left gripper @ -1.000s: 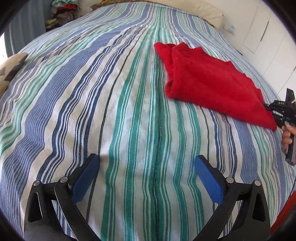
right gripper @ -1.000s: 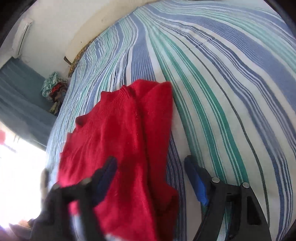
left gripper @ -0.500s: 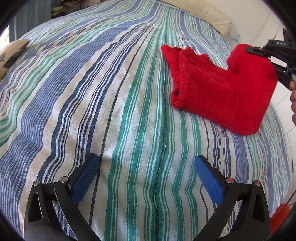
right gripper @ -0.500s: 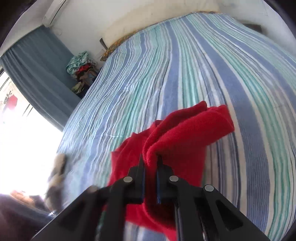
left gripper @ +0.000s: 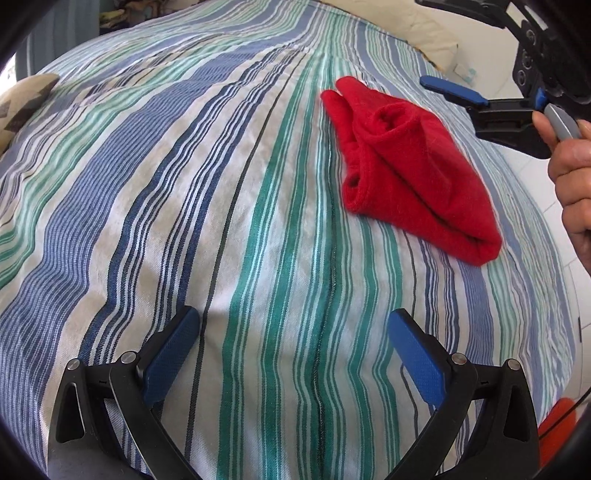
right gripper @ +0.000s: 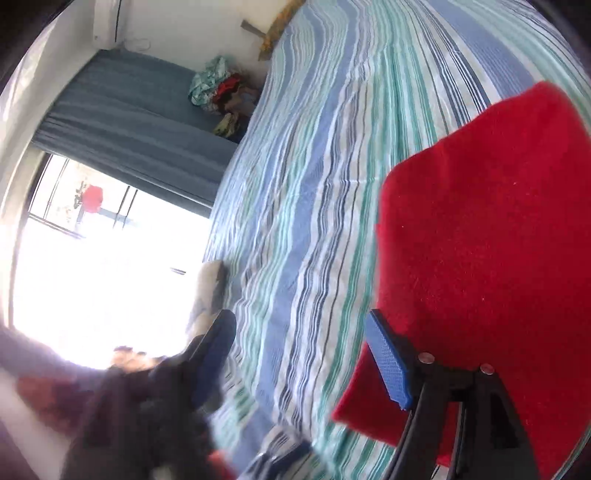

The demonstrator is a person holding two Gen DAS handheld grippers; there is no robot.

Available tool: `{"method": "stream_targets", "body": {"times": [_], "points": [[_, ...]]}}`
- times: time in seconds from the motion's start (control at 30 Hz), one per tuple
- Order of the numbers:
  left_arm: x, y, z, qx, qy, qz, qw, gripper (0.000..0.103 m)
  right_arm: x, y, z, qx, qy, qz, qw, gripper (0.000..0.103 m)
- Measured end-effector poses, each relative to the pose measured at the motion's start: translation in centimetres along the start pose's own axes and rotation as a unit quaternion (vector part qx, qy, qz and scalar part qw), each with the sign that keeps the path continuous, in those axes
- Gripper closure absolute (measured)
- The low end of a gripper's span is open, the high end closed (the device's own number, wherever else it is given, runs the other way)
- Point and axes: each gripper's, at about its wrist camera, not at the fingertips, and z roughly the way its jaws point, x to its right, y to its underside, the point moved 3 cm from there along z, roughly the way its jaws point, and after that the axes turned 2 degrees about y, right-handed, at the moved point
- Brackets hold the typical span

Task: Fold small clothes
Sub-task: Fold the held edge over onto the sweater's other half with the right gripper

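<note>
A small red knit garment (left gripper: 413, 162) lies folded over on the striped bedspread (left gripper: 221, 221), right of centre in the left wrist view. It fills the right side of the right wrist view (right gripper: 491, 258). My left gripper (left gripper: 291, 328) is open and empty, low over the bedspread, well short of the garment. My right gripper (right gripper: 301, 332) is open and empty, held above the garment's edge. It shows in the left wrist view (left gripper: 454, 88) at the upper right, with a hand on its handle.
A patterned cushion (left gripper: 22, 99) lies at the bed's left edge. A pale pillow (left gripper: 428, 29) sits at the head of the bed. A pile of clothes (right gripper: 225, 92) rests by the blue curtain (right gripper: 136, 122). A bright window (right gripper: 92, 258) is on the left.
My right gripper lifted the garment's end, carried it over onto the rest, then opened and let go. The garment now lies folded in half. My left gripper stayed open.
</note>
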Motion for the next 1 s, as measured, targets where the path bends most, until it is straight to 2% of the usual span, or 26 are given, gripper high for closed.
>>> {"method": "stream_targets", "body": {"times": [0.07, 0.13, 0.17, 0.23, 0.3, 0.33, 0.4, 0.47, 0.5, 0.53, 0.6, 0.7, 0.77, 0.83, 0.93, 1.0], "points": [[0.0, 0.0, 0.1, 0.001, -0.003, 0.001, 1.0, 0.001, -1.1, -0.5, -2.6, 0.02, 0.009, -0.046, 0.999, 0.031], [0.1, 0.0, 0.2, 0.001, -0.01, 0.006, 0.9999, 0.001, -1.1, -0.5, -4.1, 0.036, 0.098, -0.104, 0.989, 0.032], [0.1, 0.0, 0.3, 0.002, -0.014, 0.01, 0.9999, 0.001, -0.8, -0.5, -3.9, 0.033, 0.139, -0.123, 0.982, 0.036], [0.3, 0.1, 0.4, 0.003, -0.021, 0.018, 0.9996, 0.001, 0.1, 0.3, -2.5, 0.004, 0.16, -0.135, 0.978, 0.063], [0.4, 0.2, 0.5, 0.004, -0.028, 0.026, 0.9993, 0.001, 0.5, 1.2, -0.5, -0.008, 0.165, -0.156, 0.974, 0.071], [0.4, 0.3, 0.5, 0.005, -0.03, 0.029, 0.9991, 0.001, 0.5, 2.1, 0.7, -0.017, 0.163, -0.172, 0.971, 0.082], [0.4, 0.4, 0.6, 0.004, -0.032, 0.033, 0.9989, 0.001, 1.2, 4.7, 4.1, -0.068, 0.174, -0.195, 0.963, 0.093], [0.4, 0.5, 0.6, 0.003, -0.032, 0.035, 0.9989, 0.001, 1.1, 7.8, 7.0, -0.11, 0.196, -0.255, 0.941, 0.093], [0.4, 0.5, 0.6, 0.004, -0.033, 0.035, 0.9988, 0.001, 0.7, 8.7, 7.1, -0.107, 0.2, -0.281, 0.933, 0.093], [0.4, 0.4, 0.6, 0.003, -0.033, 0.036, 0.9988, 0.001, 0.4, 9.1, 6.5, -0.097, 0.2, -0.292, 0.93, 0.093], [0.4, 0.4, 0.6, 0.003, -0.033, 0.035, 0.9988, 0.001, 0.1, 8.4, 4.2, -0.077, 0.185, -0.279, 0.939, 0.093], [0.3, 0.4, 0.6, 0.003, -0.03, 0.032, 0.999, 0.001, -1.0, 7.0, -1.9, -0.008, 0.164, -0.268, 0.949, 0.093], [0.4, 0.3, 0.7, 0.003, -0.031, 0.031, 0.999, 0.001, -0.4, 5.9, -5.9, 0.034, 0.176, -0.246, 0.952, 0.093], [0.4, 0.3, 0.9, 0.004, -0.036, 0.036, 0.9987, 0.001, 1.2, 5.7, -8.6, 0.055, 0.201, -0.23, 0.95, 0.092], [0.6, 0.4, 1.0, 0.006, -0.043, 0.044, 0.9981, 0.001, 4.6, 6.8, -8.2, 0.02, 0.223, -0.207, 0.952, 0.092], [0.7, 0.7, 0.9, 0.007, -0.044, 0.05, 0.9978, 0.001, 7.7, 8.7, -5.4, -0.037, 0.256, -0.191, 0.947, 0.092]]}}
